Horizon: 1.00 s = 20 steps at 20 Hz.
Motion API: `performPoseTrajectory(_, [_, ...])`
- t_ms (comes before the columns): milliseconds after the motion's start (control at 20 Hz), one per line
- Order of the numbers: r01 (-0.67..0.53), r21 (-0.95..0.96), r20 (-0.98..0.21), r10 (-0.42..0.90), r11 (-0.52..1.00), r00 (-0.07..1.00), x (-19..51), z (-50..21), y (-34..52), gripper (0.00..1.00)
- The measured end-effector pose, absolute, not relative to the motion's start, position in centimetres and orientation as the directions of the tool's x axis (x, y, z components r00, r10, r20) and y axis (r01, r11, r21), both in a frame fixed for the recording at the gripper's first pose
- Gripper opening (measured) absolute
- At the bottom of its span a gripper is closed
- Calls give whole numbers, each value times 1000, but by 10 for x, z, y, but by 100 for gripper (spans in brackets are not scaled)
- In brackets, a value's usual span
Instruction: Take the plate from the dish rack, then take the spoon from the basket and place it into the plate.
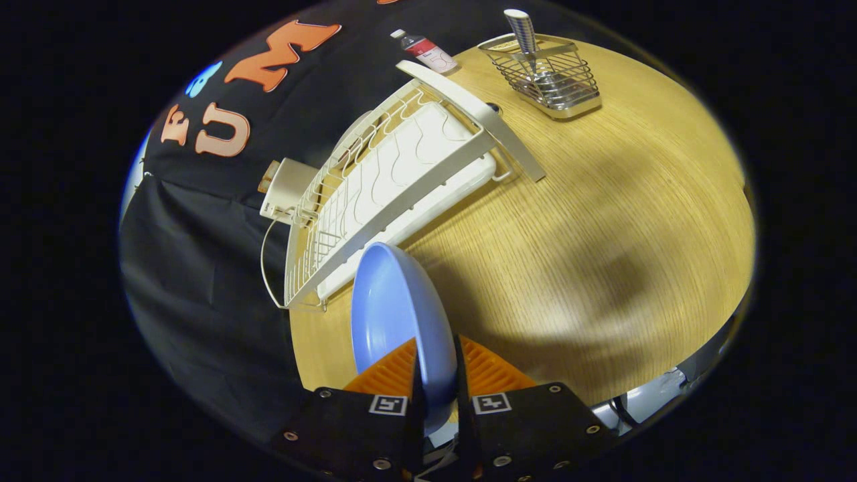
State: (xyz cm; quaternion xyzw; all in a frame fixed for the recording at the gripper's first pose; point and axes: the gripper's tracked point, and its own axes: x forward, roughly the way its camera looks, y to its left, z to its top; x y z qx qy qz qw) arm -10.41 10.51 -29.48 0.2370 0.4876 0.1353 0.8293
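The blue plate [395,314] stands on its edge between the two fingers of the gripper [438,375], and the jaws pinch its rim from both sides. The plate is lifted above the wooden desk [602,234] and is out of the dish rack [395,181]; its upper edge appears just in front of the near corner of the rack.

The white dish rack lies beyond the plate, on the desk, and runs away from the plate toward the far side. Its wire slots look empty, and a white tray is under them. Beside the rack, at the side near the black cloth wall, a small cream-coloured box [288,187] is visible.

Well apart from the plate, past the far end of the rack, a metal wire basket [546,73] stands on the desk. The spoon [522,30] stands upright in this basket, its striped handle rising above the rim. A small bottle [425,50] lies near the far end of the rack, beside the basket.
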Motion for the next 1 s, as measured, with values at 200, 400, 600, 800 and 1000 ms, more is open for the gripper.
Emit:
performPoseTrajectory(200, [-6,488,-757,426,873,496,-99,-287,91,28])
performPoseTrajectory(400, [-26,419,-761,367,907,534,-88,-272,68,34])
performPoseTrajectory(600, [-20,341,-751,285,940,596,-74,-248,31,55])
performPoseTrajectory(800, [-4,261,-726,199,965,658,-58,-224,-5,92])
performPoseTrajectory(1000, [9,130,-657,80,991,750,-38,-191,-42,99])
